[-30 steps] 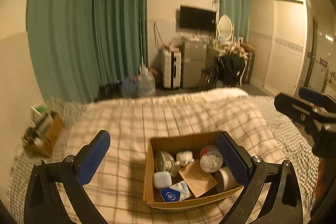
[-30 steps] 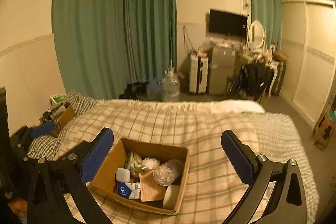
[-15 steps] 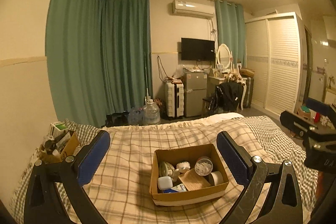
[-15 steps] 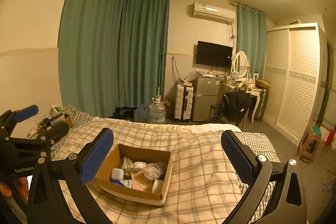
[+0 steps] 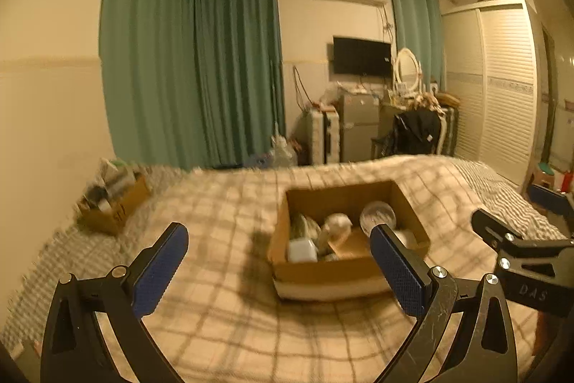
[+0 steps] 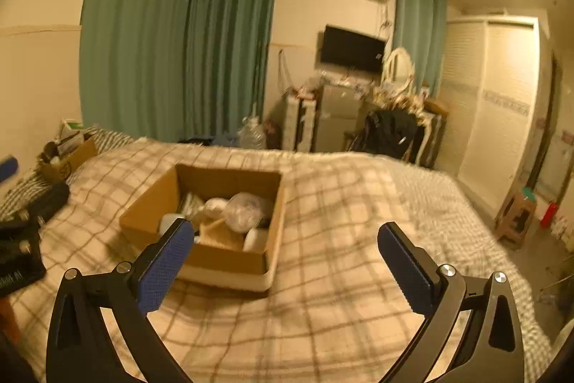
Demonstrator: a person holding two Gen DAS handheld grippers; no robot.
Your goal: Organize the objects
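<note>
An open cardboard box [image 5: 323, 271] sits on the plaid bedspread [image 5: 222, 322]. It holds a white case [image 5: 302, 249], a clear round lidded tub [image 5: 377, 213], a tape roll, a brown card and other small items. It also shows in the right wrist view [image 6: 154, 221]. My left gripper [image 5: 280, 250] is open and empty, above the bed just short of the box. My right gripper [image 6: 287, 243] is open and empty, to the right of the box. Both views are blurred.
A second cardboard box [image 5: 114, 203] of clutter stands at the bed's far left corner. Green curtains [image 5: 193, 67], a fridge [image 5: 358, 126], a suitcase, a dressing table and a white wardrobe [image 5: 502, 88] lie beyond the bed. A stool [image 6: 516, 218] stands on the floor at right.
Both grippers have tilted back down and come nearer the bed; the box looks larger in both views. Both stay open and empty.
</note>
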